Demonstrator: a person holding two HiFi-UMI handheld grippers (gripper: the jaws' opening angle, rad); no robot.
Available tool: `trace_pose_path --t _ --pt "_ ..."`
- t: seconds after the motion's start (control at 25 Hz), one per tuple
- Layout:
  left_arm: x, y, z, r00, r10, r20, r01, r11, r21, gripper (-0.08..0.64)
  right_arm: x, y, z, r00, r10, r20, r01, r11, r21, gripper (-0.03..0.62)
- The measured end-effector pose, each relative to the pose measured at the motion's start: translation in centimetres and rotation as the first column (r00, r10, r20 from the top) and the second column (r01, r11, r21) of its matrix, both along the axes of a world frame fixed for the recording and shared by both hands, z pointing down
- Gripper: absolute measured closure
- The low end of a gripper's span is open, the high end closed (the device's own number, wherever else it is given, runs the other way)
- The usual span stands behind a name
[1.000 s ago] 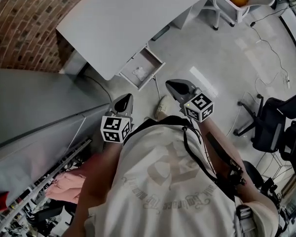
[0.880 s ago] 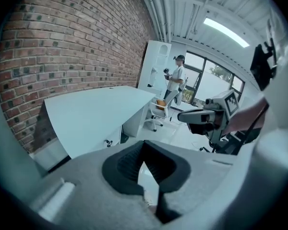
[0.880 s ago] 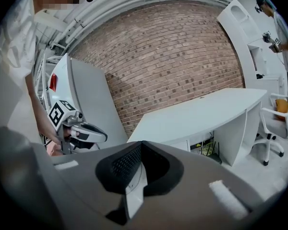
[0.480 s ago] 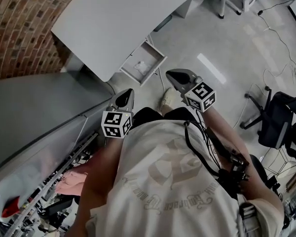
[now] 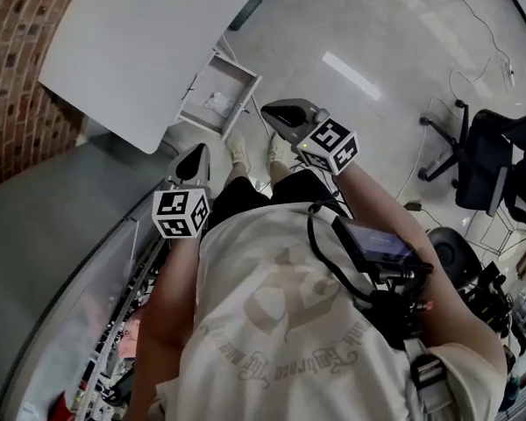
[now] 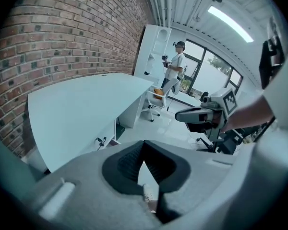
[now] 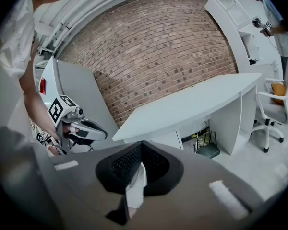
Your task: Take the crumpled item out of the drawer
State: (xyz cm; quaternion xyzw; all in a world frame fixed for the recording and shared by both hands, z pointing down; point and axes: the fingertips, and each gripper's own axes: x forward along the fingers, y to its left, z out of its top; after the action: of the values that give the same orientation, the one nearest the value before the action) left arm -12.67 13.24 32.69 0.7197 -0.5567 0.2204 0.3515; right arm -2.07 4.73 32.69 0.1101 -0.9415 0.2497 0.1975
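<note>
An open white drawer (image 5: 231,75) juts out from under the white desk (image 5: 131,42) in the head view. A small white crumpled item (image 5: 216,104) lies inside it. My left gripper (image 5: 191,159) is held just below and left of the drawer, jaws shut and empty. My right gripper (image 5: 279,115) hovers to the drawer's right, also shut with nothing in it. In the left gripper view the left gripper (image 6: 144,145) points past the desk (image 6: 86,104), with the right gripper (image 6: 201,115) across from it. The right gripper (image 7: 141,145) faces the left gripper (image 7: 84,128).
A brick wall (image 5: 9,77) runs behind the desk. A grey cabinet top (image 5: 53,235) lies at the left. Black office chairs (image 5: 491,165) stand at the right, with cables on the floor. The person's shoes (image 5: 237,147) are near the drawer. Another person (image 6: 175,68) stands far off.
The person has stepped closer to the desk, so the drawer now lies right in front of both grippers. Both grippers stay shut and empty.
</note>
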Motion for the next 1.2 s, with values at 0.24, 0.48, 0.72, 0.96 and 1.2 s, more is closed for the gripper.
trace_pose_path --t 0.24,0.48,0.72,0.96,1.2 --pt "-0.3 -1.7 3.1 0.997 0.077 -0.008 -0.077 0.996 -0.036 0.557 -0.8 -1.3 2.1 0.998 0.065 -0.017 -0.065 0.998 -0.012 0.584" --pt "-0.6 -2.8 6.8 0.991 0.132 -0.027 -0.134 0.987 -0.086 0.557 -1.9 -2.5 5.2 0.995 0.088 -0.036 -0.089 0.996 -0.022 0.584" --pt "-0.4 -3.2 8.6 0.987 0.150 -0.049 -0.155 0.981 -0.117 0.555 -1.9 -4.4 6.6 0.991 0.128 -0.048 -0.129 0.992 -0.009 0.584" --pt "0.1 -4.1 11.5 0.984 0.172 -0.053 -0.178 0.974 -0.141 0.557 -1.4 -6.3 8.6 0.983 0.178 -0.045 -0.179 0.984 -0.014 0.584" --pt "0.5 -4.4 13.8 0.981 0.188 -0.040 -0.192 0.970 -0.151 0.557 -1.1 -5.9 10.4 0.978 0.206 -0.033 -0.207 0.978 -0.031 0.584"
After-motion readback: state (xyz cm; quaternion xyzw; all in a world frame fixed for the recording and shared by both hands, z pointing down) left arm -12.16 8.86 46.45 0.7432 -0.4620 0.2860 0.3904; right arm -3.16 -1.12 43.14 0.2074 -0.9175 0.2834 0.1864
